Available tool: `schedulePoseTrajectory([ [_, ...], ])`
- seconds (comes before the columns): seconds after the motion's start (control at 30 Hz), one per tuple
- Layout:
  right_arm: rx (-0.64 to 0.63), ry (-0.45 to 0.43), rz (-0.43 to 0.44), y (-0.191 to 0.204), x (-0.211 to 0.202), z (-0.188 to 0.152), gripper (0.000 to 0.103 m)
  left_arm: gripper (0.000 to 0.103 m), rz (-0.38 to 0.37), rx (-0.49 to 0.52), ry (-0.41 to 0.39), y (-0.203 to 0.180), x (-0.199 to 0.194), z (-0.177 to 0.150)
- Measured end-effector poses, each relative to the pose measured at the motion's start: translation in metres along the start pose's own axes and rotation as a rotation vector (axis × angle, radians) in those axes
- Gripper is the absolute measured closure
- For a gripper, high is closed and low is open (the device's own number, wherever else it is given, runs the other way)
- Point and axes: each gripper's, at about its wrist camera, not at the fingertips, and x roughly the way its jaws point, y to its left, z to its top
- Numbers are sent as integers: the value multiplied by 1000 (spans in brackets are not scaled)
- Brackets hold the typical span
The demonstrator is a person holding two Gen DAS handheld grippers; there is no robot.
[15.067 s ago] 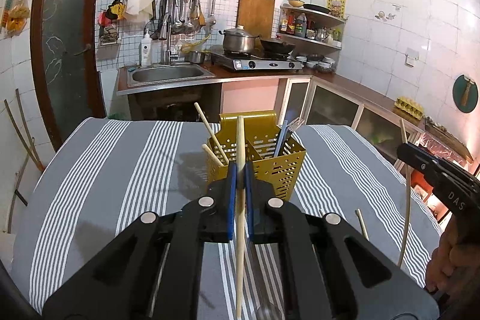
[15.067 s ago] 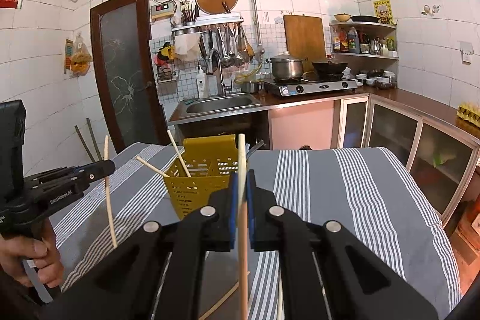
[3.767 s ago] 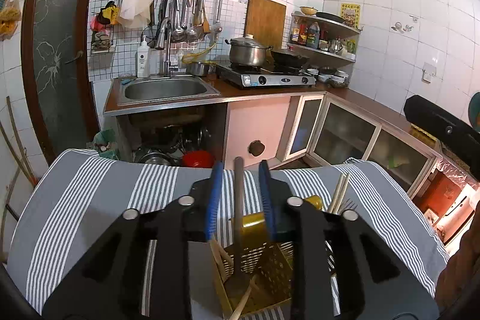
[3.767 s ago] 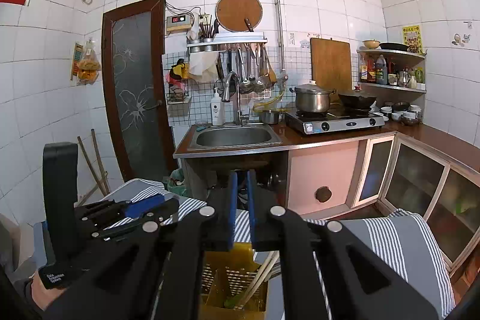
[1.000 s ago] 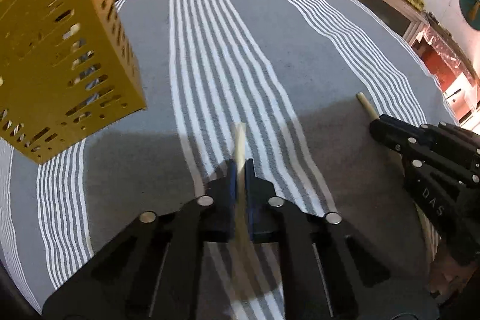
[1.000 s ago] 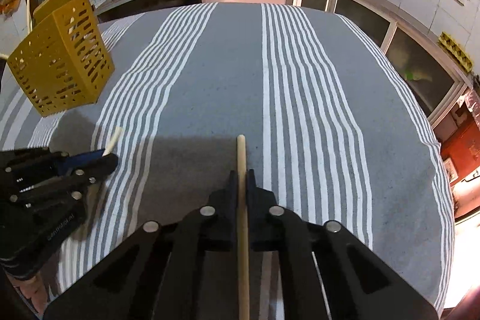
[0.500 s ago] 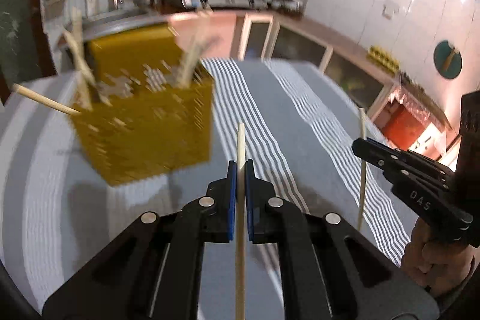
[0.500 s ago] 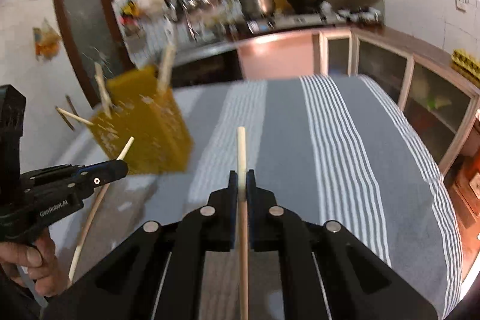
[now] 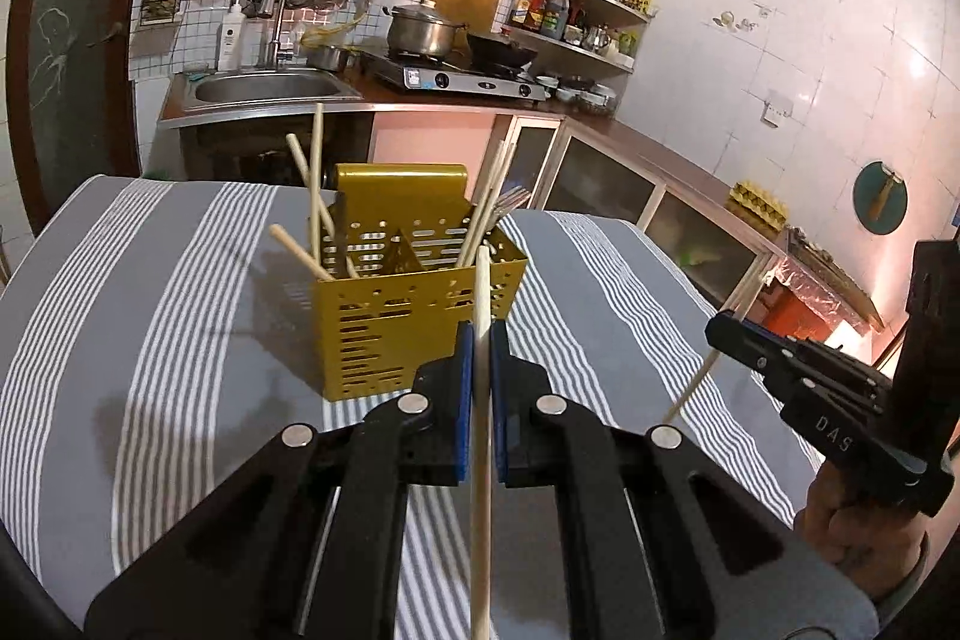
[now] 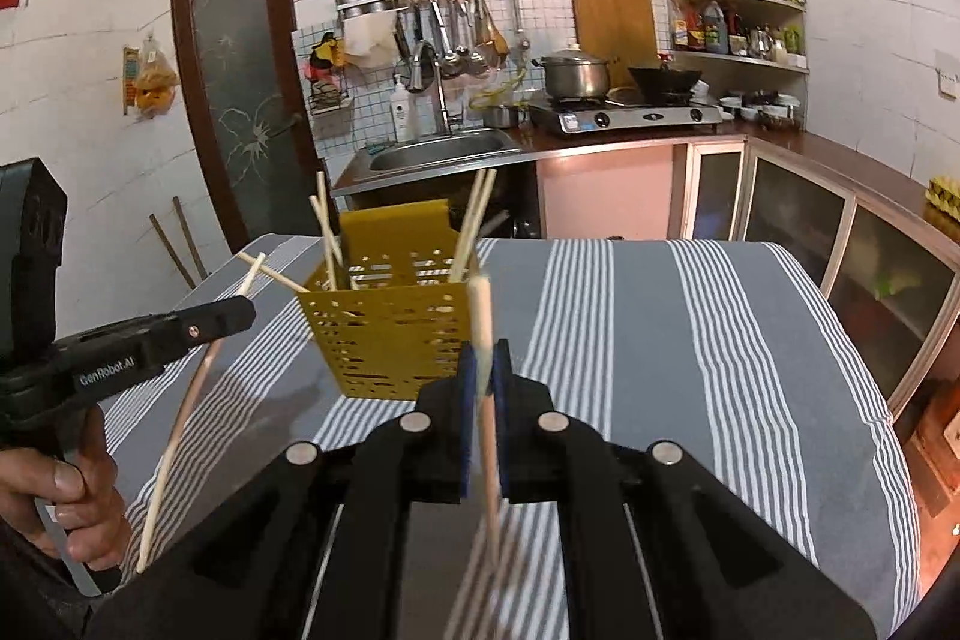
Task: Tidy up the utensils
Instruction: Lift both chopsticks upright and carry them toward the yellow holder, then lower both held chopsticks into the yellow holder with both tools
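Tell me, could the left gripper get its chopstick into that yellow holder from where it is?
Probably yes. The left gripper is shut on a chopstick, and the holder stands just ahead with its top open. Nothing lies between them; other chopsticks inside leave gaps.

Two handheld grippers of matte black plastic are seen. The left gripper (image 9: 478, 340) is built from angular linkage arms joined by round silver pivot pins, and its two fingers are lined with blue pads (image 9: 463, 400). The right gripper (image 10: 483, 358) is made the same way. White lettering is printed on their sides: "GenRobot.AI" on the left, "DAS" on the right. Each pistol-style handle is wrapped by a bare hand (image 10: 84, 496).
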Motion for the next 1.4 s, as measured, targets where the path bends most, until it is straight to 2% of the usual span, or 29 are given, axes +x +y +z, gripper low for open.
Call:
schedulePoseTrajectory([
  [0.2, -23, 3, 4, 12, 0, -1, 97, 99, 28, -8, 13, 11, -2, -3],
  [0.53, -27, -1, 12, 16, 1, -1, 97, 98, 39, -20, -30, 17, -6, -2],
  [0.73, -23, -2, 13, 15, 0, -2, 97, 98, 55, 16, -2, 9, 0, -4],
  [0.9, -23, -11, 15, 13, -1, 1, 97, 98, 84, 48, -20, 3, -4, 1],
  [1.2, -72, -122, 3, 25, -16, 46, 97, 98, 158, 82, -121, 2, -21, 43],
  [1.3, -87, -168, 10, 32, -19, 67, 97, 98, 190, 95, -192, -1, -33, 67],
  [1.4, -96, -211, 19, 37, -20, 89, 97, 98, 188, 95, -248, -5, -41, 91],
])
